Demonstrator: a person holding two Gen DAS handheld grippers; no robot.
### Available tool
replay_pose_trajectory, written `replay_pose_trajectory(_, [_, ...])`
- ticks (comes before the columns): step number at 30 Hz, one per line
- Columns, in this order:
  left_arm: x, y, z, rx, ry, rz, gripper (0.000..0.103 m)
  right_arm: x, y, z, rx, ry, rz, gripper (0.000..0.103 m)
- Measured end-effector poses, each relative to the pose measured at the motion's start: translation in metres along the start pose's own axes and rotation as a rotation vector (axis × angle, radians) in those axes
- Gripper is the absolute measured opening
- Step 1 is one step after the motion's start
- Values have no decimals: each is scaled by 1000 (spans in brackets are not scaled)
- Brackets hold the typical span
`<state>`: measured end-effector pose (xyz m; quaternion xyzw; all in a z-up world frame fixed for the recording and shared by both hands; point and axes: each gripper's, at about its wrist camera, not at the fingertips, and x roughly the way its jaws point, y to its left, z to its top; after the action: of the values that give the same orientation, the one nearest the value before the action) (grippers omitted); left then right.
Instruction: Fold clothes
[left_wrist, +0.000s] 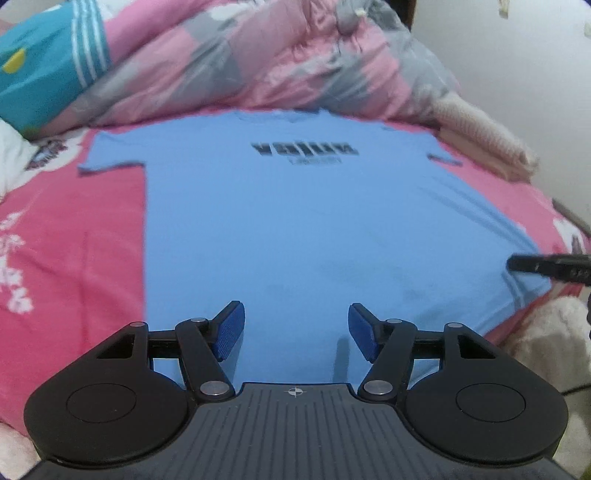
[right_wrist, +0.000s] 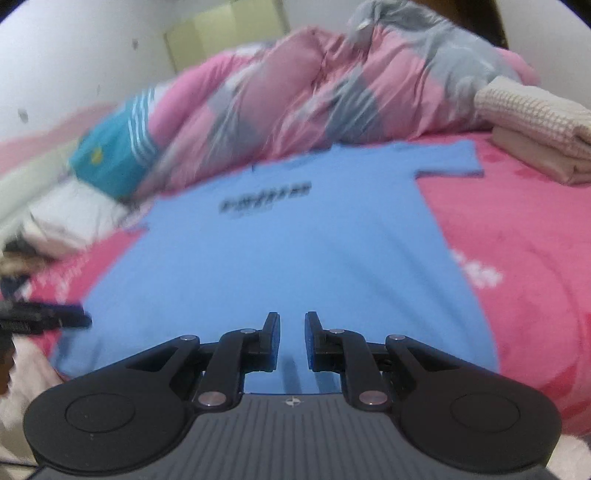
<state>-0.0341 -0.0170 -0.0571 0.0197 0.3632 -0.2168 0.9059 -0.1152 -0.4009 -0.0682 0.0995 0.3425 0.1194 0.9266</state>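
On the pink bedsheet (left_wrist: 74, 229), a light-blue T-shirt (left_wrist: 295, 221) lies flat, hem beneath both empty grippers: left gripper (left_wrist: 295, 328) wide apart, right gripper (right_wrist: 291, 339) narrowly parted.

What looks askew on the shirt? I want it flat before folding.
Nothing stands out: the blue T-shirt lies flat, print up, on the pink sheet, both sleeves spread. Only faint creases run near its right edge.
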Motion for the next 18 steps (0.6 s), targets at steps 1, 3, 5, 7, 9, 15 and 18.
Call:
replay_pose_trajectory(1, [2, 0, -2, 3, 11, 0, 63, 1, -3, -7, 17, 27, -3, 15])
replay_pose_trajectory(3, [2, 2, -7, 8, 11, 0, 63, -10, -5, -19, 44, 37, 18, 15])
replay_pose_trajectory(5, [-1, 5, -7, 6, 10, -7, 63, -20, -7, -27, 51, 87, 2, 15])
replay_pose_trajectory(7, [-1, 7, -5, -5, 16, -15, 64, -29, -9, -26, 59, 101, -3, 16])
replay_pose_trajectory(9, [-3, 8, -3, -10, 25, -20, 65, -38, -10, -18, 71, 69, 17, 16])
replay_pose_trajectory(15, [-13, 7, 1, -17, 9, -7, 72, -49, -5, 12, 94, -54, 77, 39])
replay_pose_trajectory(18, [-18, 7, 3, -40, -9, -9, 80, -30, 6, 25, 74, -80, 48, 41])
